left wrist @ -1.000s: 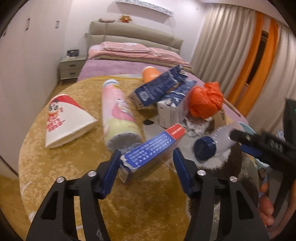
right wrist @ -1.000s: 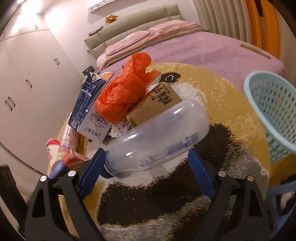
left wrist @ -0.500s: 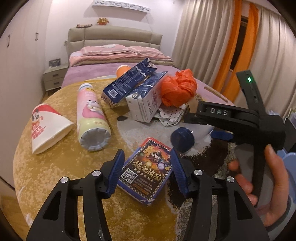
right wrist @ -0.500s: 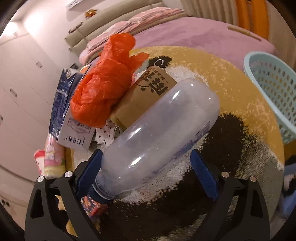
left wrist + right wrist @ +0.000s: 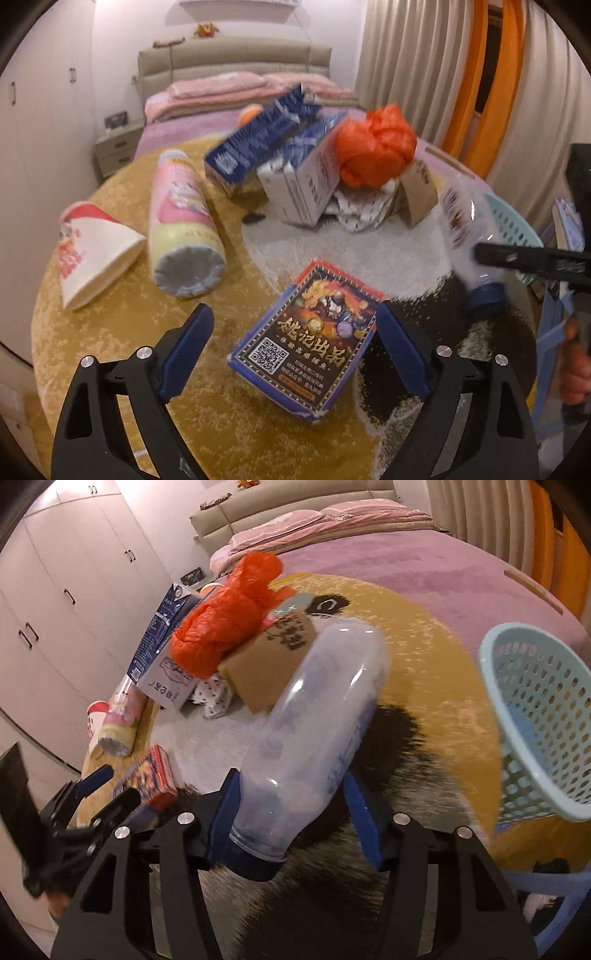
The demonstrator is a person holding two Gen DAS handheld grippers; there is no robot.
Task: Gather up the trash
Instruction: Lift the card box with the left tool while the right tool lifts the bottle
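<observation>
My left gripper is open, its jaws wide either side of a blue card box that lies flat on the round yellow rug. My right gripper is shut on a clear plastic bottle with a blue cap, holding it near the neck and tilted up off the rug. The bottle also shows blurred at the right of the left wrist view. A light blue mesh basket stands to the right of the bottle.
On the rug lie a pink snack tube, a white paper cup, two blue milk cartons, an orange plastic bag, a brown paper box and spotted wrapping. A bed stands behind, wardrobes at left.
My left gripper has opened and let the card box drop flat on the rug. My right gripper has closed on the bottle and lifted it toward the basket.
</observation>
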